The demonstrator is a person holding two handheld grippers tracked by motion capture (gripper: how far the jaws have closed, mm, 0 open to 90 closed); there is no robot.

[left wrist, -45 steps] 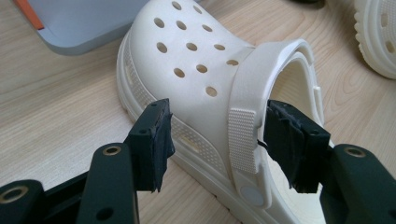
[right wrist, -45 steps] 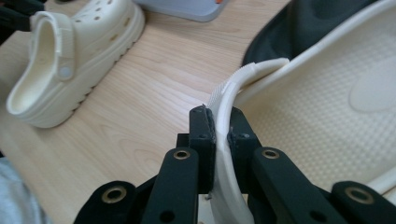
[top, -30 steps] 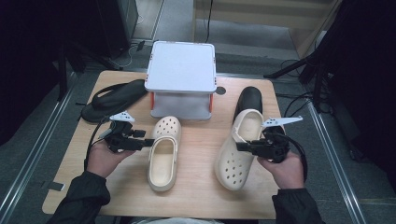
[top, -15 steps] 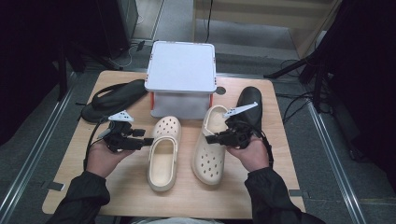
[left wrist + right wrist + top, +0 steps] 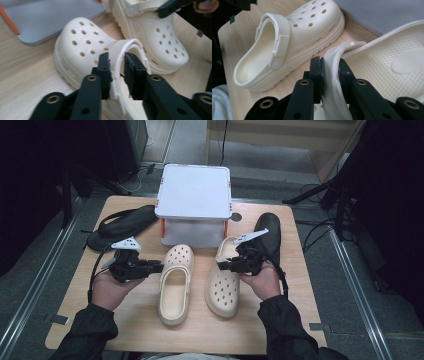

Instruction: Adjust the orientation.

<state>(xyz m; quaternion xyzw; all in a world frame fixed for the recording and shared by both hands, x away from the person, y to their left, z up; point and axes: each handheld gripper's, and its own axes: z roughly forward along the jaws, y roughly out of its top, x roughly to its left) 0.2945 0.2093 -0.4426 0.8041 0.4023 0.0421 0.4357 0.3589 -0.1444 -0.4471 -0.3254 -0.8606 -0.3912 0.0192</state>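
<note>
Clogs, a cream pair, lie side by side on the wooden table [image 5: 125, 330] in front of a grey box [image 5: 194, 195]. Going from the left, we see a dark sandal [image 5: 122, 224] at the table's far left edge. Our left gripper [image 5: 117, 72] has its jaws a little apart around the strap [image 5: 120, 65] of the left clog [image 5: 175, 282], one pad touching it and a thin gap at the other. Just beside it lies the right clog [image 5: 223, 282], whose side wall our right gripper [image 5: 329, 75] pinches tight. A black shoe [image 5: 267, 232] sits behind our right hand [image 5: 260, 282].
</note>
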